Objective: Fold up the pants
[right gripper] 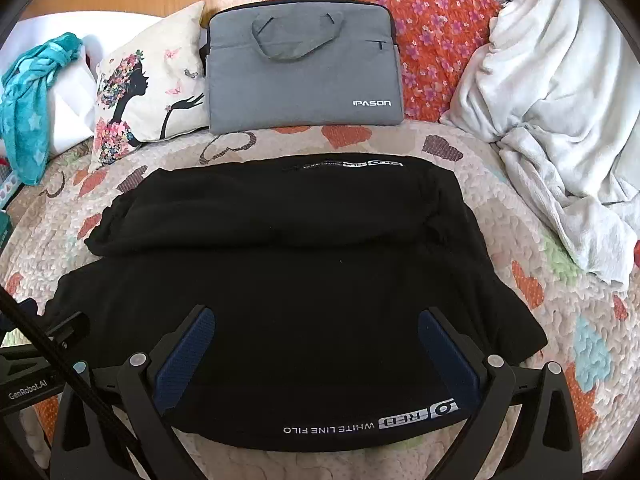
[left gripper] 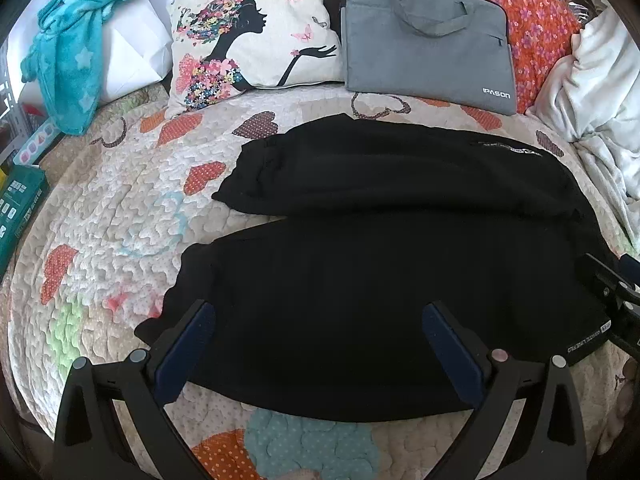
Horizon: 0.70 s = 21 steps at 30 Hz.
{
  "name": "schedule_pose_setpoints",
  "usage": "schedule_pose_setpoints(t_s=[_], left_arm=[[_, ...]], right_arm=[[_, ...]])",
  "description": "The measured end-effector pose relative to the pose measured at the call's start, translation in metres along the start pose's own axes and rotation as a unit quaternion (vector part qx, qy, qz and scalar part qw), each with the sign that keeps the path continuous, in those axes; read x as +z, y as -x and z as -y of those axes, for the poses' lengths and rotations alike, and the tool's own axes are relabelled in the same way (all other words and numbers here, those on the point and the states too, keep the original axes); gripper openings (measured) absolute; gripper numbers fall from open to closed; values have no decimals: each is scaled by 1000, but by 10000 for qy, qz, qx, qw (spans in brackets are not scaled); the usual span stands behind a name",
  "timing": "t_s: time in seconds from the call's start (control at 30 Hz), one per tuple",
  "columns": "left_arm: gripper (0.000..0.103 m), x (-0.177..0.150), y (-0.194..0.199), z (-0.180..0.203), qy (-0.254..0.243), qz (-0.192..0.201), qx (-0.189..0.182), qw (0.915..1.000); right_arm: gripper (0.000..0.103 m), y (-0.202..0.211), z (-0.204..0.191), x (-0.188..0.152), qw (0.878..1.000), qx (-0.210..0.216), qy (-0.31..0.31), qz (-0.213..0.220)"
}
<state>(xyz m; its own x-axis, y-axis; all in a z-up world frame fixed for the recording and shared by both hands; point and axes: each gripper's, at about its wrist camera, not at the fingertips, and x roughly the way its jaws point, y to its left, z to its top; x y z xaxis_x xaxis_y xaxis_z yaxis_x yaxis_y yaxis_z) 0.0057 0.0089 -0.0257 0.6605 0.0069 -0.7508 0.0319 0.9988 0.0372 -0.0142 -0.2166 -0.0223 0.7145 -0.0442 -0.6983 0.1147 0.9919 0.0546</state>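
Black pants lie spread flat on the quilted bed, both legs pointing left, with white lettering on the near edge. The far leg lies beside the near one. My left gripper is open, its blue pads over the near leg. My right gripper is open over the near edge of the pants by the lettering. The right gripper also shows at the right edge of the left wrist view. The left gripper shows at the left edge of the right wrist view.
A grey laptop bag and a printed cushion lean at the back of the bed. An orange floral pillow and a white blanket are at the right. A teal towel lies at the back left. Boxes stand left.
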Motion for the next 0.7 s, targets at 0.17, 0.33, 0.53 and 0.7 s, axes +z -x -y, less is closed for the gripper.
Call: schedule_pose_setpoints(t_s=[0.17, 0.33, 0.53, 0.7], left_arm=[[103, -1, 0, 2, -20, -17, -2, 10000], [103, -1, -1, 1, -28, -61, -5, 10000], [103, -1, -5, 0, -61, -117, 21, 9999], [103, -2, -7, 1, -92, -167, 34, 9998]], right_arm=[[103, -1, 1, -1, 10000, 5, -15, -26], [103, -2, 0, -1, 10000, 9, -16, -42], [103, -4, 1, -2, 10000, 21, -27, -74], [103, -5, 1, -2, 9999, 26, -43, -95]])
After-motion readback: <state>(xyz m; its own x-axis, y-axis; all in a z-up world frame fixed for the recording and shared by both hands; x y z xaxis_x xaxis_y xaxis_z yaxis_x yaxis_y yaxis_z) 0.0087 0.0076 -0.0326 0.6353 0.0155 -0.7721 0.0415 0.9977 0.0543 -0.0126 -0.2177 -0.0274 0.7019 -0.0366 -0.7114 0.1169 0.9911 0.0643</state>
